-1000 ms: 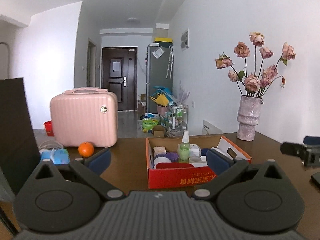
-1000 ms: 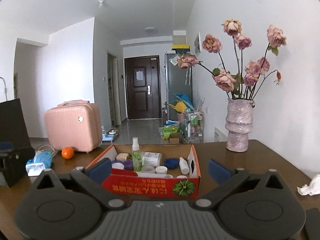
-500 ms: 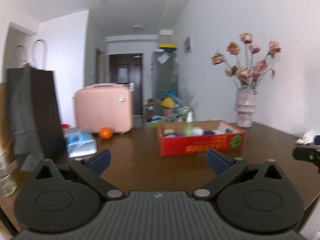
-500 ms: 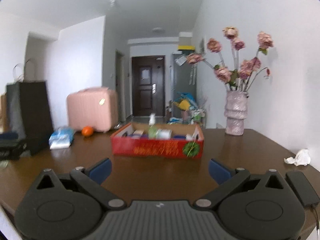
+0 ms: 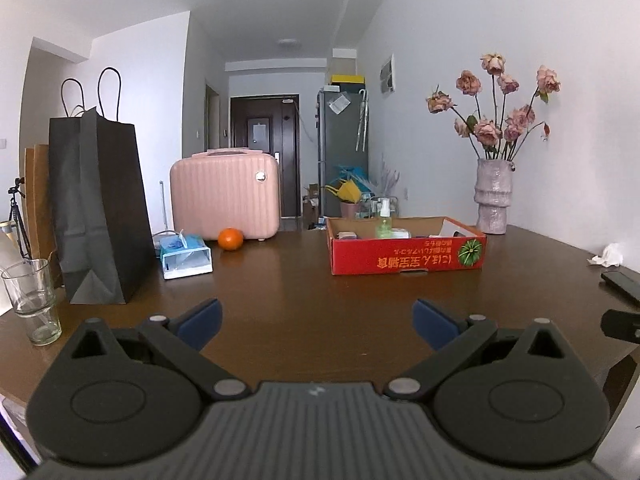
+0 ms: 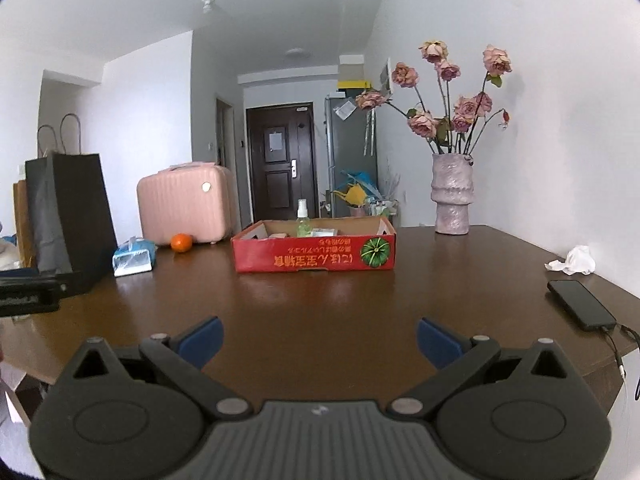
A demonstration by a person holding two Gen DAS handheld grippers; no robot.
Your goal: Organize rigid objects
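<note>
A red cardboard box point(image 5: 408, 258) point(image 6: 316, 255) sits on the far half of the brown table point(image 5: 320, 300) point(image 6: 340, 304). It holds a green spray bottle point(image 5: 384, 220) point(image 6: 303, 218) and small items mostly hidden by its wall. My left gripper point(image 5: 316, 320) is open and empty, low over the near table edge, well short of the box. My right gripper point(image 6: 318, 338) is open and empty too, equally far back.
Left of the box are an orange point(image 5: 230, 239), a tissue pack point(image 5: 186, 260), a pink case point(image 5: 224, 196), a black paper bag point(image 5: 96, 216) and a glass point(image 5: 32, 304). A vase of roses point(image 6: 452, 196), crumpled tissue point(image 6: 576, 260) and a phone point(image 6: 580, 308) are on the right.
Both grippers have pulled back from just over the box to the near table edge. The box now looks far smaller. Both jaws stayed open.
</note>
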